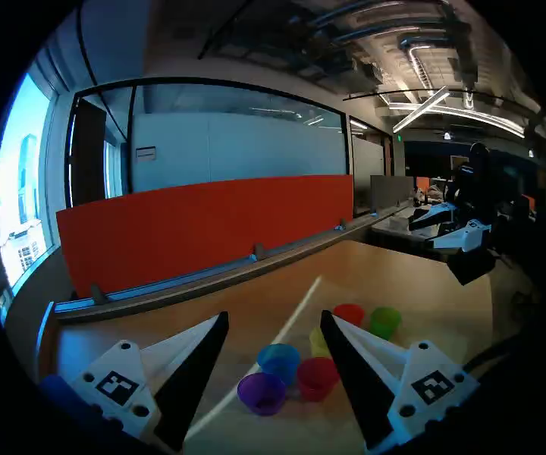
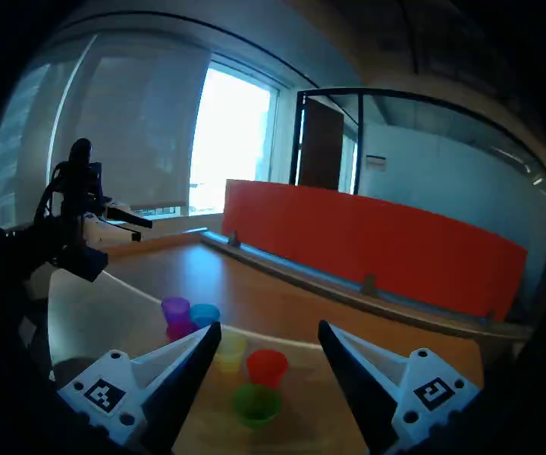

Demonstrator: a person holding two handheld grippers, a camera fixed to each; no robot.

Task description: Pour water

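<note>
The left gripper point(image 1: 274, 314) is hovering wide open, gripping nothing; a purple cup point(image 1: 262, 393), a blue cup point(image 1: 279, 360) and a pink cup point(image 1: 317, 377) are sitting on the table point(image 1: 394, 280) between its fingers. The right gripper point(image 2: 269, 324) is gaping just as wide and empty, with a red cup point(image 2: 266, 366) and a green cup point(image 2: 256, 402) standing just ahead between its fingers.

A wooden table point(image 1: 394, 273) is stretching out beneath and ahead of the left claw point(image 1: 274, 314). An orange partition point(image 1: 197, 220) is standing beyond it along the far edge (a grey rail point(image 1: 220, 277) running at its foot). A bright window point(image 2: 231, 136) is glowing up-left of the right claw point(image 2: 269, 324).
</note>
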